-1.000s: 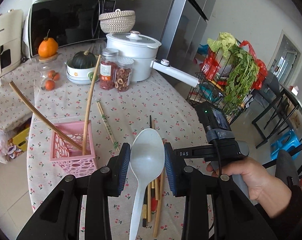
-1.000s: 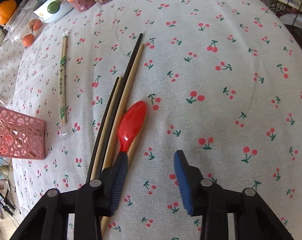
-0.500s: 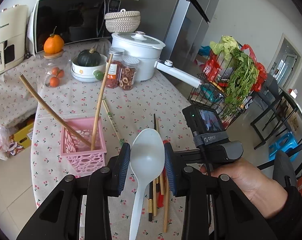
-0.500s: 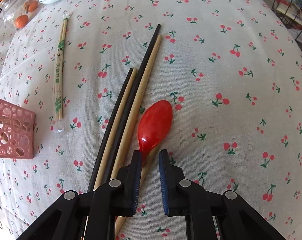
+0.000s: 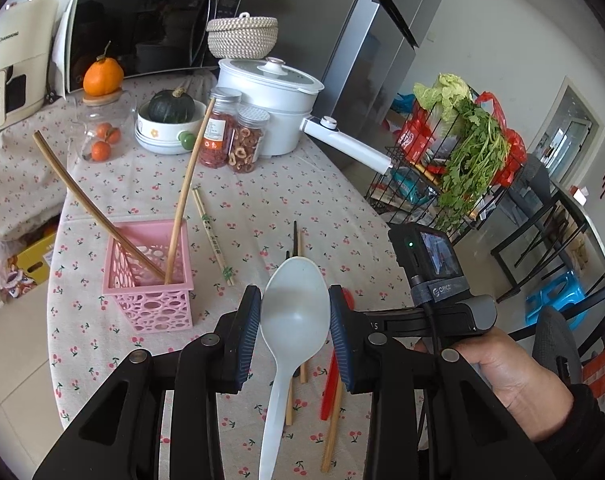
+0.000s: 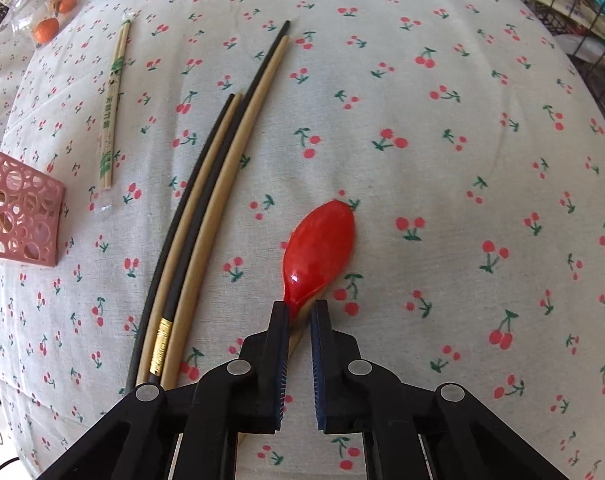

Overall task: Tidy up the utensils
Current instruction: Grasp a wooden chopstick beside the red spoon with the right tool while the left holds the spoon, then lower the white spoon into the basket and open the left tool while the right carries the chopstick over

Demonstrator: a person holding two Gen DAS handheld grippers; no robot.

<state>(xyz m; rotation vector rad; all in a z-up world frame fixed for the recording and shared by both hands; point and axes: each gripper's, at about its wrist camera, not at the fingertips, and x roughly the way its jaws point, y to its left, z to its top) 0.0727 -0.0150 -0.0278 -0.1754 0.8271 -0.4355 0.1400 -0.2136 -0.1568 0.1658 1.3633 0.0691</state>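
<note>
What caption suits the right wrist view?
Right gripper closing on a red spoon beside long chopsticks on a cherry-print tablecloth.

A home kitchen: microwave [image 5: 142, 36] far left, tall fridge [image 5: 378, 44] beyond, white pot [image 5: 270, 104] and vegetable rack [image 5: 454, 168] by the cherry-cloth bench [image 5: 262, 200].

I am looking at a glossy red plastic spoon [image 6: 320, 246] lying on a matt woven tablecloth [image 6: 442, 140] printed with cherries. Beside it, smooth chopsticks [image 6: 206, 208] are showing matt black and tan finishes, one banded in shiny gold. A paper-sleeved wooden pair [image 6: 112, 100] is lying apart. My gripper's ribbed blue rubber pads [image 5: 249, 330] are flanking a matt white plastic spoon [image 5: 292, 320]. The pink perforated plastic basket [image 5: 150, 296] is looking smooth; the white pot [image 5: 270, 100] is shining, and a woven basket [image 5: 242, 38] is looking rough.
</note>
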